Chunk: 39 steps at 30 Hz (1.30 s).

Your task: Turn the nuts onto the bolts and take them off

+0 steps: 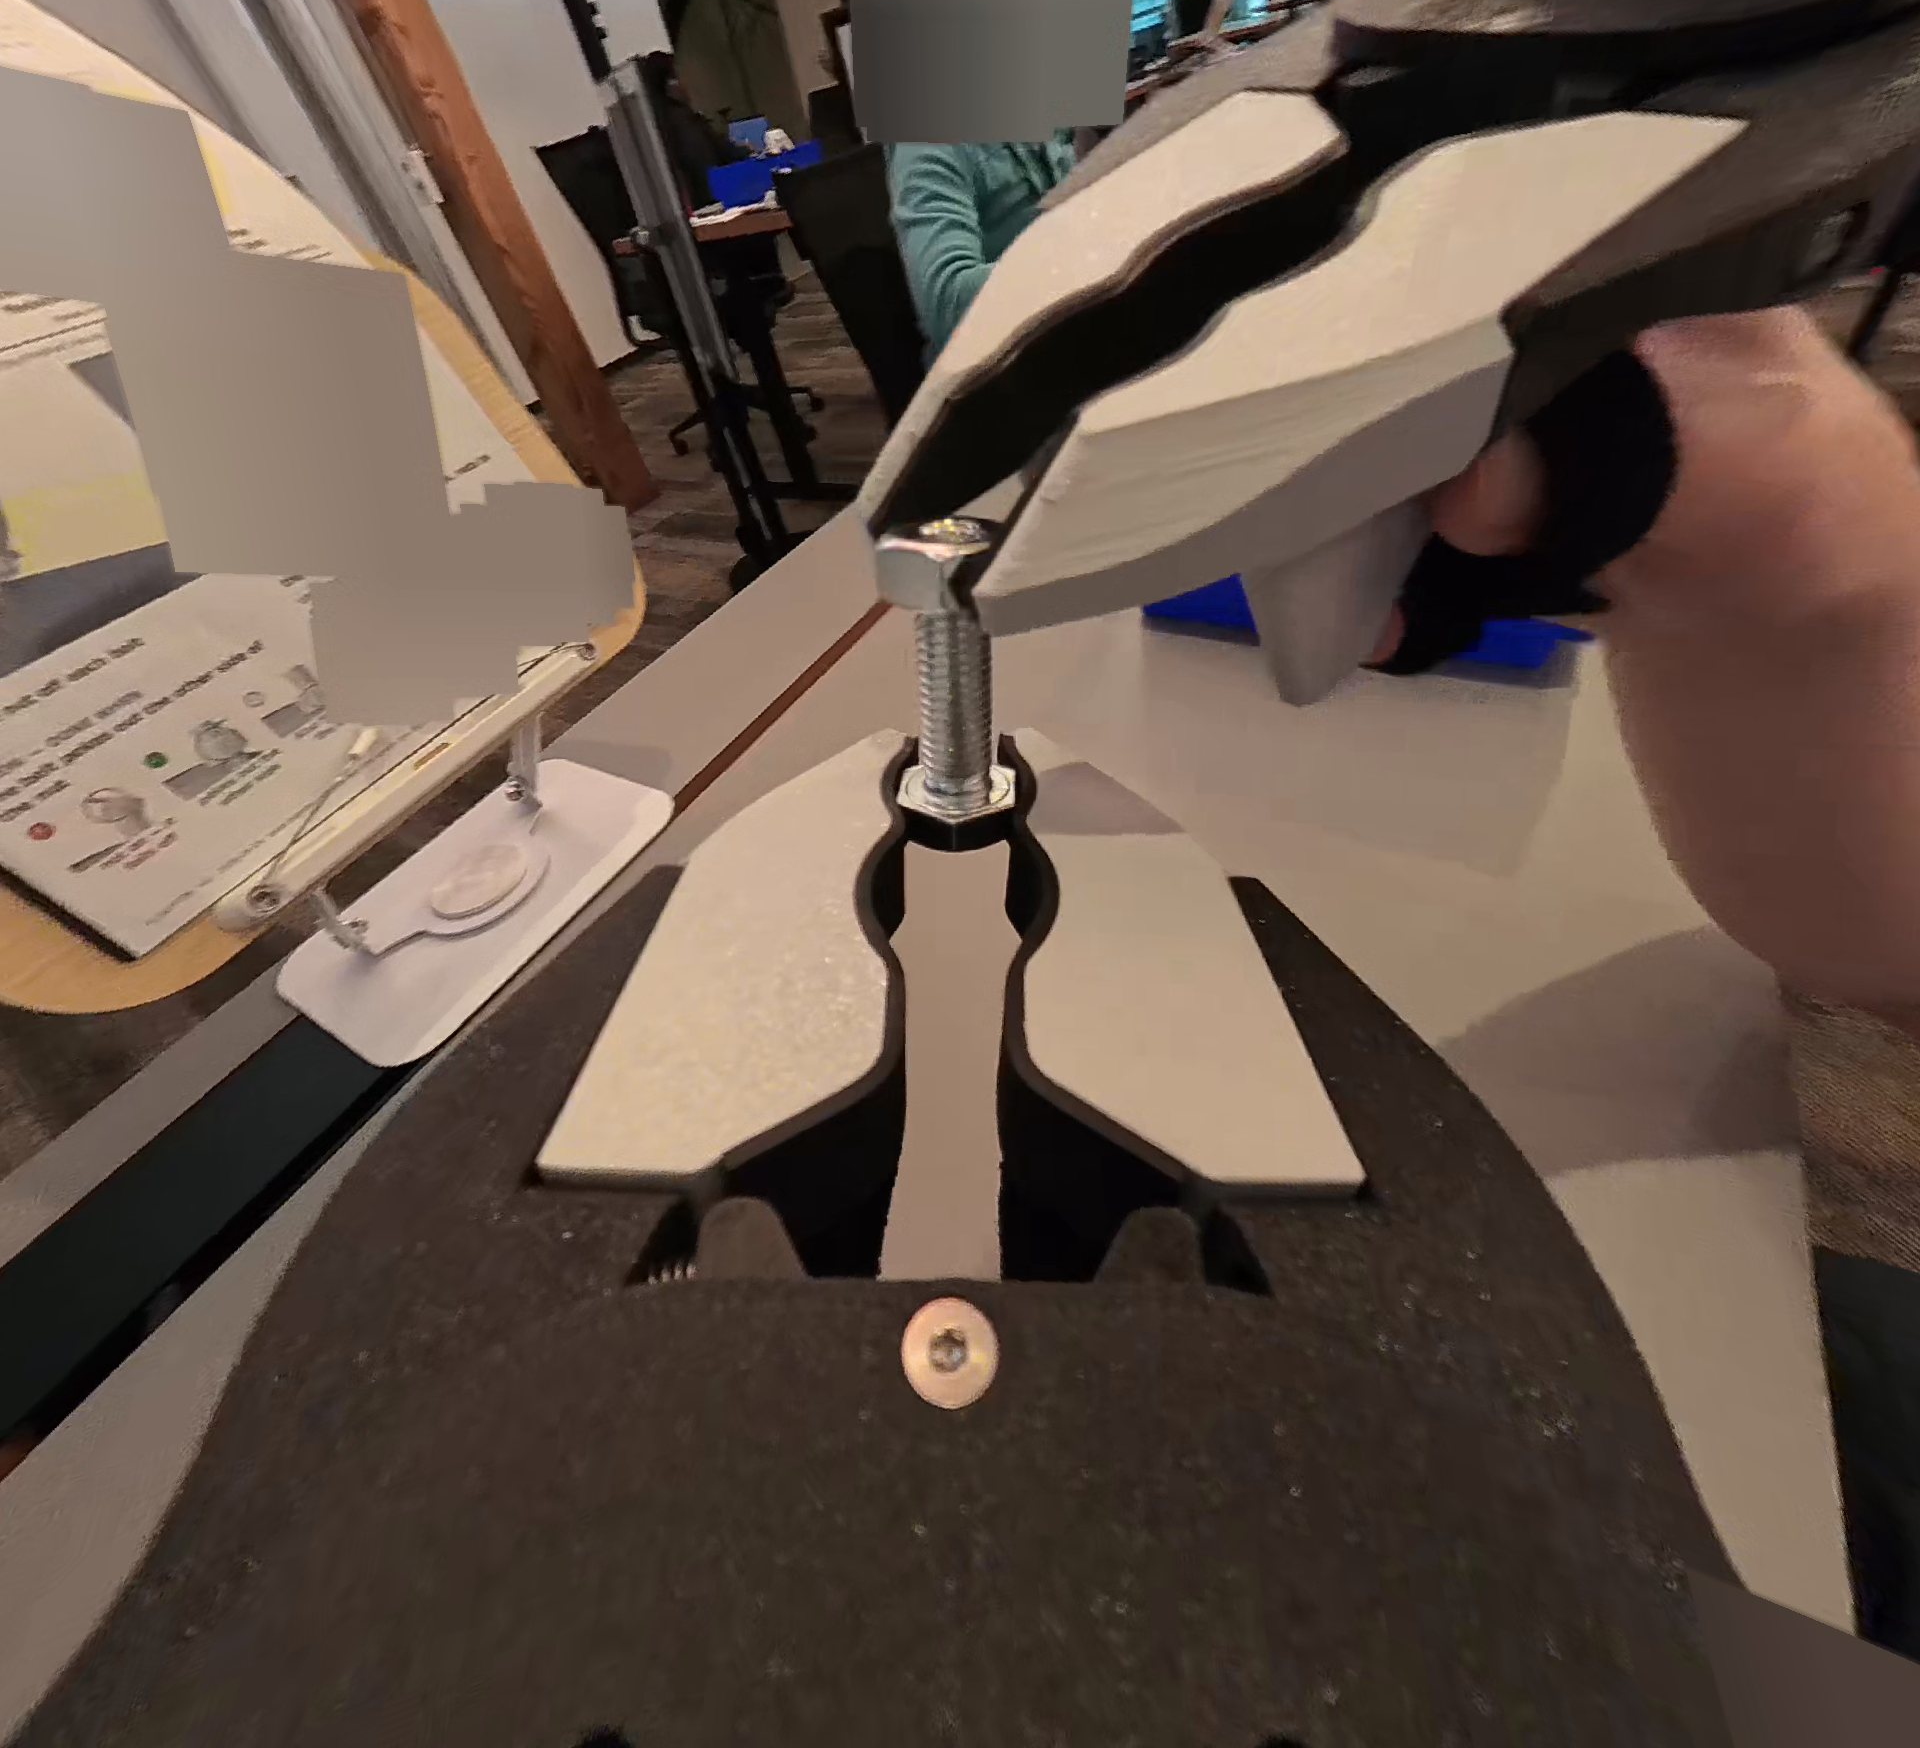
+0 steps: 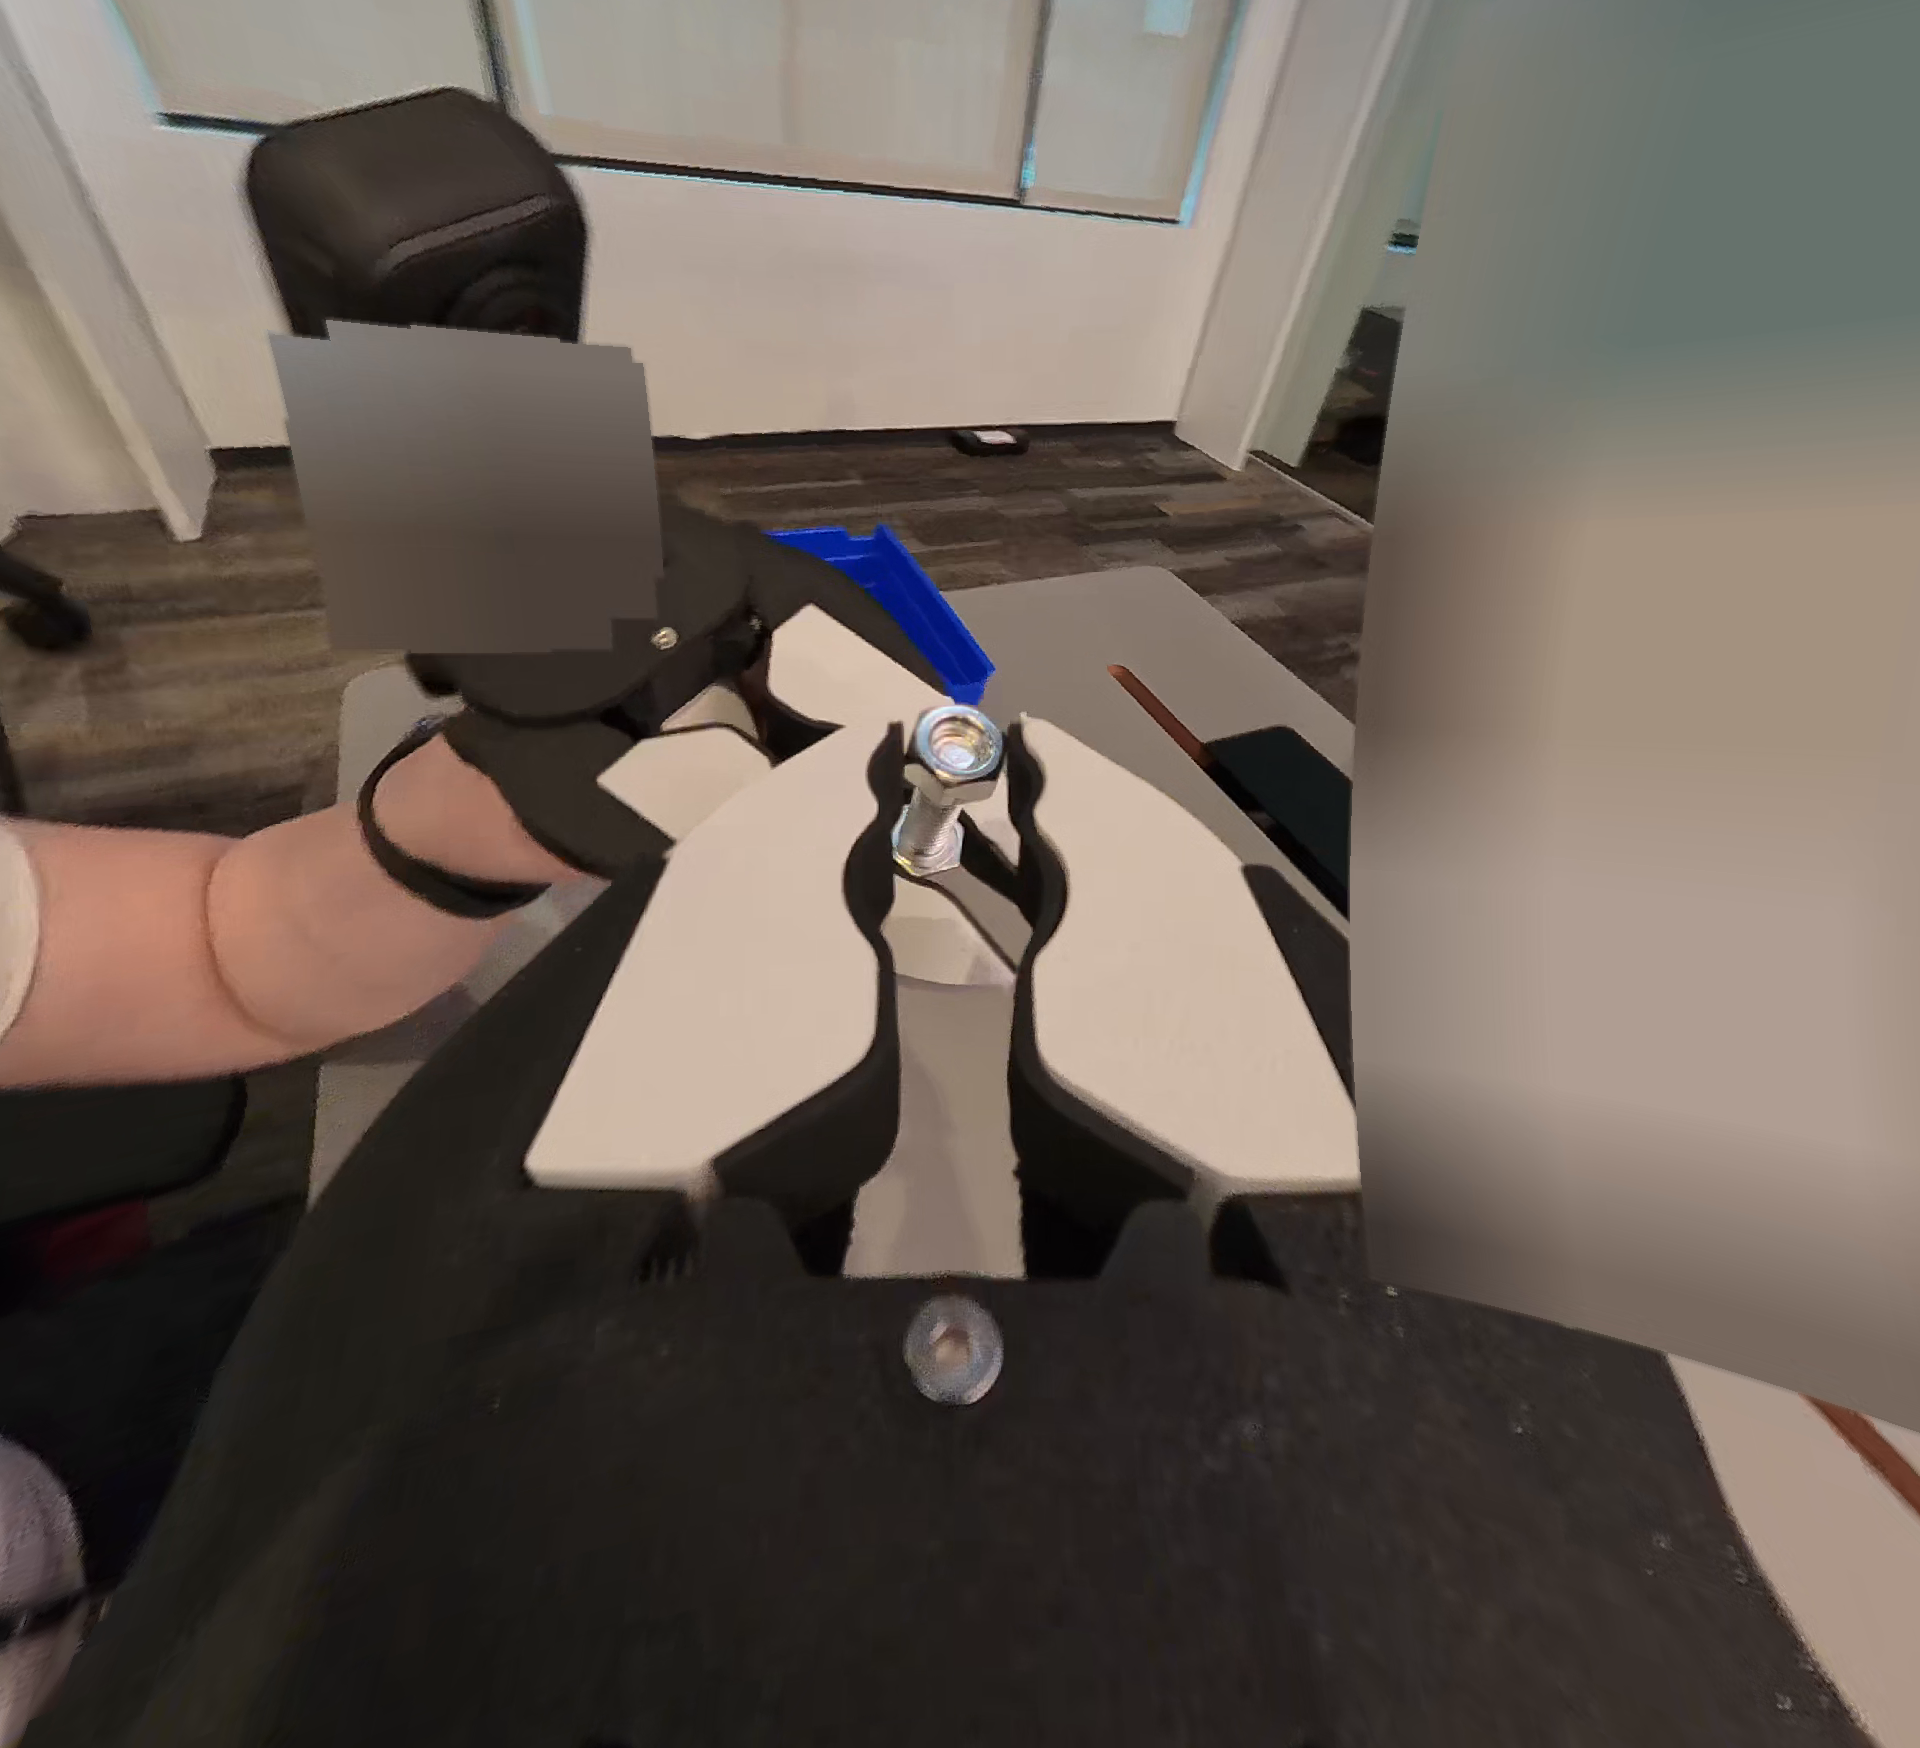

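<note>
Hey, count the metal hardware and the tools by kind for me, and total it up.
Bolts: 1
Nuts: 2, upper nut, lower nut
Tools: 2, left tool, right tool
Total: 5

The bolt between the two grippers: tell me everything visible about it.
The bolt is shiny silver metal, standing upright above the table. Its threaded shaft is bare in the middle. The left gripper clamps the hexagonal piece at its bottom; the right gripper pinches the hexagonal piece at its top. Which is the nut is unclear.
</note>
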Motion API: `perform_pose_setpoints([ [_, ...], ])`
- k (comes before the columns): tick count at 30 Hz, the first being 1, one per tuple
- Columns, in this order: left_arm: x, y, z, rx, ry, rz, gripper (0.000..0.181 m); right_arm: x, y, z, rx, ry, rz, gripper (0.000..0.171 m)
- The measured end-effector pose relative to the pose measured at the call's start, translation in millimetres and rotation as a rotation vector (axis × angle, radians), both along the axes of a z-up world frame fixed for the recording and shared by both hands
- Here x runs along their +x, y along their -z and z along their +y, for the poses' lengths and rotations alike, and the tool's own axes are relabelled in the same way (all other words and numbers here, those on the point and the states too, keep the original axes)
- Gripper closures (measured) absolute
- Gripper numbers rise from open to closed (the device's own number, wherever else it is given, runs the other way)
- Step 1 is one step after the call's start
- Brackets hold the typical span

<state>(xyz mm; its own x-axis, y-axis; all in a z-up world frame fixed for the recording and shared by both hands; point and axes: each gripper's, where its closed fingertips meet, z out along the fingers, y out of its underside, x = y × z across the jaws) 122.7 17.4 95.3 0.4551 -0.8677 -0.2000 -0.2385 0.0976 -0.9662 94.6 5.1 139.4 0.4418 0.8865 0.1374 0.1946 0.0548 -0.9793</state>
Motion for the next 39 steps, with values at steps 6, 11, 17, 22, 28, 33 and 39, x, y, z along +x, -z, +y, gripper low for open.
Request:
perform_pose_setpoints([
  [6, 12, -1, -50, -0.118, 0.34, 0.001, 0.167, 6, -3, -41, 0.18, -0.52, -0.018, 0.153],
  [11, 22, 11, -95, -0.258, 0.624, 0.04, 0.167, 19, 7, -76, 0.269, -0.866, -0.024, 0.153],
  [17, 24, 8, -91, -0.288, 0.623, -0.002, 0.167, 18, 3, -68, 0.254, -0.809, 0.03, 0.15],
  [22, 17, 2, -40, -0.145, 0.289, -0.028, 0.167, 18, -15, -21, 0.119, -0.368, 0.178, 0.125],
  [28, 0, -7, 3, 0.023, -0.025, -0.058, 0.167, 17, -7, 3, 0.019, 0.013, 0.227, 0.125],
  [33, -3, -5, 11, 0.064, -0.105, -0.035, 0.167, 4, 5, 10, 0.005, 0.165, 0.137, 0.132],
  [39, -5, -4, 14, 0.072, -0.135, -0.031, 0.167, -3, -1, 9, 0.065, 0.222, 0.123, 0.145],
])
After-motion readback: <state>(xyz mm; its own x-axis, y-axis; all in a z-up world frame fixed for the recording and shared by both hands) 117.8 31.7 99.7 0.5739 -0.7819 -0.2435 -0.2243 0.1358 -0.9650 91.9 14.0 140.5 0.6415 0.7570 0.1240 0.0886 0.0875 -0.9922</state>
